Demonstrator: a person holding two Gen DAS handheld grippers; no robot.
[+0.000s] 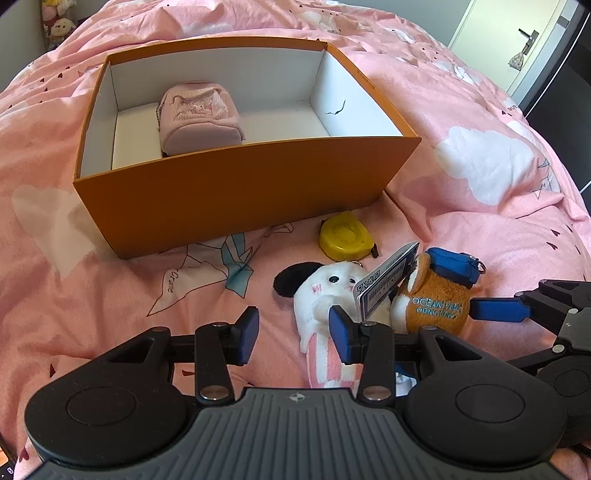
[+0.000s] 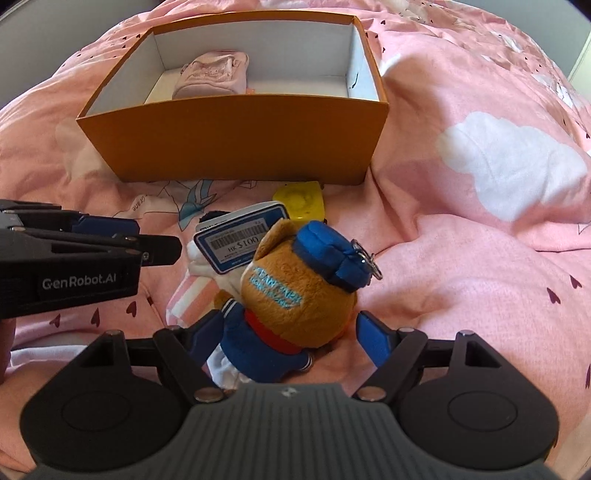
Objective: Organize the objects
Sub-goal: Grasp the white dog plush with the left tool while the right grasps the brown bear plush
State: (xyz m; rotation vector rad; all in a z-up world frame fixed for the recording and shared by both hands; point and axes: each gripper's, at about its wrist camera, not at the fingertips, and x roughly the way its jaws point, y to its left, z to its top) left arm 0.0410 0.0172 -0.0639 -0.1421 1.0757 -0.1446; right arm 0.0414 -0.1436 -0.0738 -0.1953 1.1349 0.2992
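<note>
A brown plush in a blue cap (image 2: 295, 291) lies on the pink bedding between the fingers of my right gripper (image 2: 291, 339). Its jaws stand wide with the pads at the toy's sides, not visibly pressing. A price tag (image 2: 240, 240) hangs off it. Beside it lies a white plush with a black ear (image 1: 321, 291), partly under my left gripper (image 1: 295, 334), which is open and holds nothing. A yellow tape measure (image 1: 345, 236) rests near the orange box (image 1: 236, 184). Inside the box sits a pink pouch (image 1: 201, 114). One blue finger (image 1: 495, 310) of the right gripper reaches the brown plush (image 1: 432, 299).
The orange box (image 2: 236, 140) stands open-topped on the rumpled pink duvet (image 2: 480, 258), close behind the toys. My left gripper (image 2: 155, 238) comes in from the left of the right wrist view. A door (image 1: 528, 37) and stacked soft toys (image 1: 55, 22) lie beyond the bed.
</note>
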